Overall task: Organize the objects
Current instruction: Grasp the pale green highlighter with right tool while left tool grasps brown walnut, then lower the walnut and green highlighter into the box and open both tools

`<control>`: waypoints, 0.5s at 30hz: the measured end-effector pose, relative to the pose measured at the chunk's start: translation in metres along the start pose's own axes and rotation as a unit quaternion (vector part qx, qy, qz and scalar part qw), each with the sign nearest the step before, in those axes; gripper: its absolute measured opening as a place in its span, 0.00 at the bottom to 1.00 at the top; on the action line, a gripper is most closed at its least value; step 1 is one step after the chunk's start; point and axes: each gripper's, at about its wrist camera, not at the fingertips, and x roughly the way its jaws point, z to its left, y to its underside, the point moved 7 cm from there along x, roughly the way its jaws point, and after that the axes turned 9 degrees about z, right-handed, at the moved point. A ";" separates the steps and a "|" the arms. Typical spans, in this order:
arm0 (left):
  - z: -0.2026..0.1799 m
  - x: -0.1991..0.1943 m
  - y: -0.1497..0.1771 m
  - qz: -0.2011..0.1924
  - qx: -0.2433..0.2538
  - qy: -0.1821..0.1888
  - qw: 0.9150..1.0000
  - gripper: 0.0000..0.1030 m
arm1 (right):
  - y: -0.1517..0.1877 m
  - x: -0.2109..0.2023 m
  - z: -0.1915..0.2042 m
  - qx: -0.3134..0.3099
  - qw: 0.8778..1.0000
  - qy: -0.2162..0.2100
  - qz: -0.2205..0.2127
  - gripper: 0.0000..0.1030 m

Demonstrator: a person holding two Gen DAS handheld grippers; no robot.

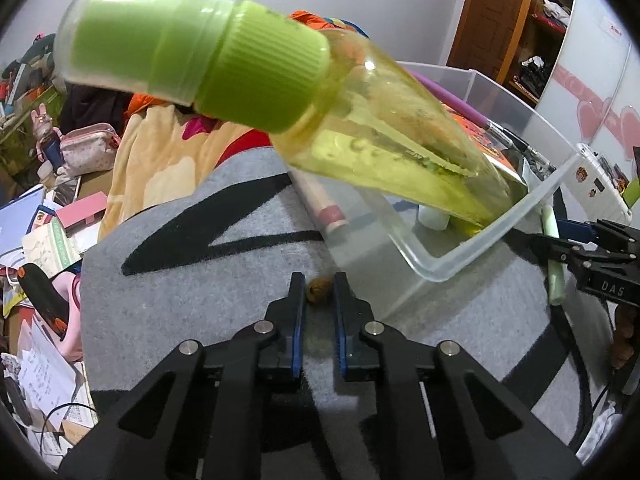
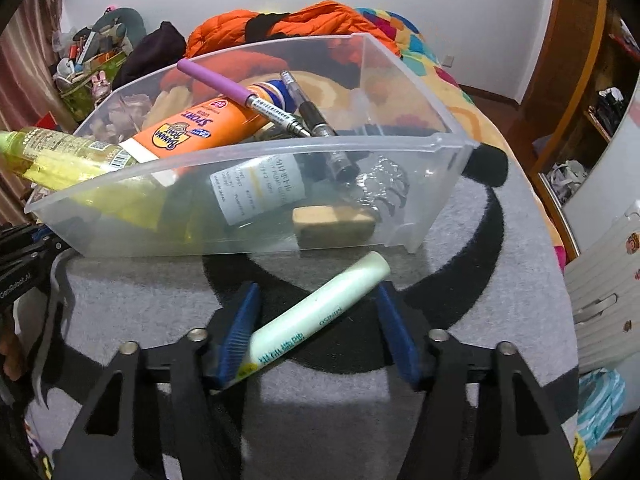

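A clear plastic bin [image 2: 256, 152] stands on the grey mat. It holds an orange sunscreen tube [image 2: 192, 128], a purple pen [image 2: 240, 96], a black pen [image 2: 316, 120], a yellow-green bottle [image 2: 68, 152] leaning over the rim, and an eraser [image 2: 334, 226]. In the left wrist view the bottle [image 1: 248, 80] with its green cap sticks out of the bin [image 1: 492, 236]. My left gripper [image 1: 318, 290] is nearly shut around a small brown nut [image 1: 319, 291] on the mat. My right gripper [image 2: 318, 300] is open around a pale green tube [image 2: 320, 316] lying on the mat.
The grey mat [image 2: 360, 400] with black markings covers a bed. Blankets and an orange jacket [image 2: 288, 20] lie behind the bin. Papers, a pink pouch [image 1: 86, 148] and clutter are at the left. A wardrobe and a white suitcase [image 2: 608, 312] are at the right.
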 end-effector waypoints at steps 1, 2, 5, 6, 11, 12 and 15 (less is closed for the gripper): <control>-0.001 -0.001 0.001 -0.001 0.001 -0.002 1.000 0.12 | 0.000 -0.001 -0.002 0.000 1.000 0.000 0.000 0.44; 0.000 -0.001 0.002 -0.001 0.001 -0.003 1.000 0.12 | 0.000 -0.002 -0.004 0.000 1.000 0.000 -0.001 0.39; 0.001 -0.005 0.006 -0.002 -0.007 -0.005 1.000 0.12 | 0.003 -0.005 -0.008 -0.002 1.000 -0.001 -0.002 0.27; 0.002 -0.006 0.008 -0.001 -0.010 -0.004 1.000 0.12 | 0.004 -0.006 -0.011 -0.002 1.000 -0.004 -0.002 0.26; 0.005 -0.020 0.021 -0.006 -0.038 0.001 0.999 0.12 | 0.012 -0.010 -0.020 -0.010 1.000 -0.010 -0.002 0.14; 0.003 -0.026 0.024 -0.011 -0.043 0.004 0.999 0.12 | 0.014 -0.011 -0.021 -0.011 1.000 -0.013 -0.001 0.14; -0.002 -0.038 0.028 -0.020 -0.046 0.005 0.999 0.12 | 0.022 -0.015 -0.025 -0.017 1.000 -0.016 -0.001 0.14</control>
